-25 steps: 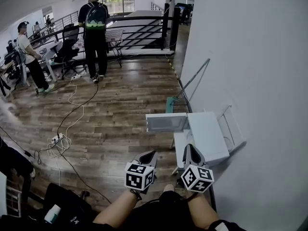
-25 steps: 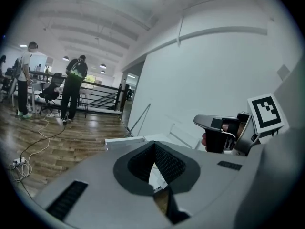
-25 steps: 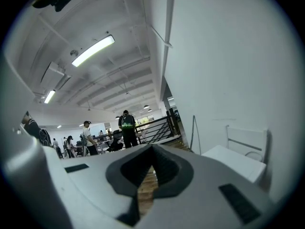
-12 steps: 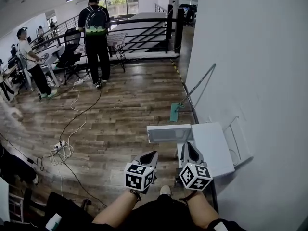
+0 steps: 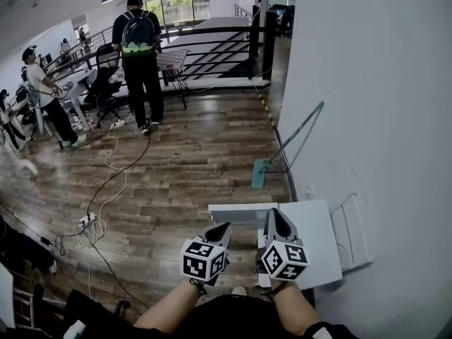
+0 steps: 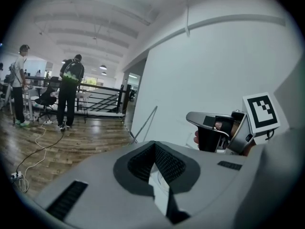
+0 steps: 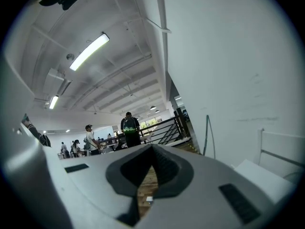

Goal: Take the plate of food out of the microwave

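Note:
A white microwave (image 5: pixel 314 242) stands low against the white wall, and its door (image 5: pixel 244 212) is swung open to the left. The inside is hidden, so no plate of food shows in any view. My left gripper (image 5: pixel 220 230) is held in front of me, just short of the door, jaws together and empty. My right gripper (image 5: pixel 275 217) hovers over the microwave's near left corner, also shut on nothing. It shows at the right of the left gripper view (image 6: pixel 195 119). Each gripper view shows only a thin slit between its own jaws.
A mop (image 5: pixel 282 154) leans on the wall beyond the microwave. A white rack (image 5: pixel 353 232) stands between microwave and wall. Cables and a power strip (image 5: pixel 88 221) lie on the wooden floor at left. People (image 5: pixel 140 55) stand far off by desks and a railing.
The head view has shifted, so the microwave and its open door sit lower and nearer to the grippers. Both grippers keep their pose and stay shut.

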Demonstrator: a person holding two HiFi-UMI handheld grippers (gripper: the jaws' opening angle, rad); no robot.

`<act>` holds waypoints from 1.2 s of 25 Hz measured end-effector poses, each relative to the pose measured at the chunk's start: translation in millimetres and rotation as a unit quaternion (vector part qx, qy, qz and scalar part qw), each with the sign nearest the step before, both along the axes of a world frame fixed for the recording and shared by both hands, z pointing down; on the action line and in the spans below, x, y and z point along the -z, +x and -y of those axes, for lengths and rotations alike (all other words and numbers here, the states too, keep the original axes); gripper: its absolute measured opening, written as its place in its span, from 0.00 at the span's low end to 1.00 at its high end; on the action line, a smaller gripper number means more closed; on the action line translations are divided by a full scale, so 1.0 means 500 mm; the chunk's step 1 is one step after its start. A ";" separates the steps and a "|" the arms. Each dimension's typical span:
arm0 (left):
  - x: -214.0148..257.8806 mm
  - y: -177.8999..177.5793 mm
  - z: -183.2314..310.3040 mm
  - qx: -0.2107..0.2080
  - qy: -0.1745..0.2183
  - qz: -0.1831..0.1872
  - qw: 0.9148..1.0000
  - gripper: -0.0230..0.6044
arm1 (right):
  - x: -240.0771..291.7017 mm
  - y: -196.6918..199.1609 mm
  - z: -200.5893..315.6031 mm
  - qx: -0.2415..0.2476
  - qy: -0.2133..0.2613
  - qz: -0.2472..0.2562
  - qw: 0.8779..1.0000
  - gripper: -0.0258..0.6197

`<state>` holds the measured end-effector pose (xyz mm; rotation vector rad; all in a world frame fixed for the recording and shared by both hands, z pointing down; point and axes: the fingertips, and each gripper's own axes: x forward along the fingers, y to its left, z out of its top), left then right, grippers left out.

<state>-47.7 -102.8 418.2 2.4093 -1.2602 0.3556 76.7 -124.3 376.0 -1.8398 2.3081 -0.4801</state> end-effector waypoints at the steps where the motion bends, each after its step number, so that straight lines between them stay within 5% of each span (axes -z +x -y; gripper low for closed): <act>1: -0.003 0.010 0.016 -0.001 -0.002 0.002 1.000 0.03 | -0.001 0.007 0.016 0.002 0.000 0.003 1.000 0.06; 16: -0.064 0.078 0.164 -0.031 -0.044 -0.015 0.998 0.03 | -0.058 0.074 0.140 -0.023 -0.029 -0.006 0.999 0.06; 23: -0.085 0.103 0.213 -0.131 -0.059 -0.021 0.989 0.03 | -0.081 0.103 0.157 -0.127 -0.048 -0.006 0.991 0.06; 30: -0.095 0.126 0.251 -0.266 -0.073 -0.030 0.961 0.03 | -0.068 0.096 0.082 -0.266 -0.037 -0.032 0.963 0.06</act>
